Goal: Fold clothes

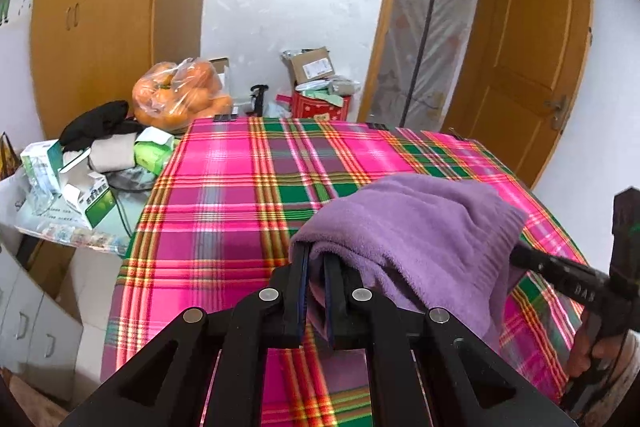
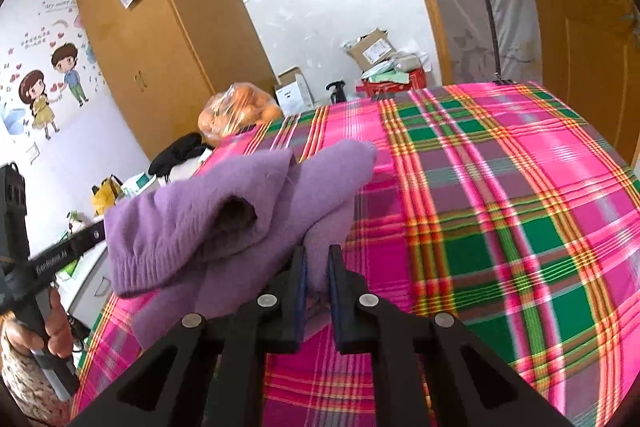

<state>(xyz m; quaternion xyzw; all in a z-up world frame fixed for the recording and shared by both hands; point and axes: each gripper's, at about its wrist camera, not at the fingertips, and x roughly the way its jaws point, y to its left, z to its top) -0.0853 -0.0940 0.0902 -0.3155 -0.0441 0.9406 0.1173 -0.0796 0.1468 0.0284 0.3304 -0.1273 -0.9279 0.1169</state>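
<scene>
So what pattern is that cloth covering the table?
A pink, green and purple plaid tablecloth, clearest in the right wrist view.

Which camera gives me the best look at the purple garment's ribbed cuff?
The right wrist view: the ribbed cuff of the purple garment hangs open and near, left of the right claw. The left wrist view shows only smooth bunched fabric, with no clear ribbing.
</scene>
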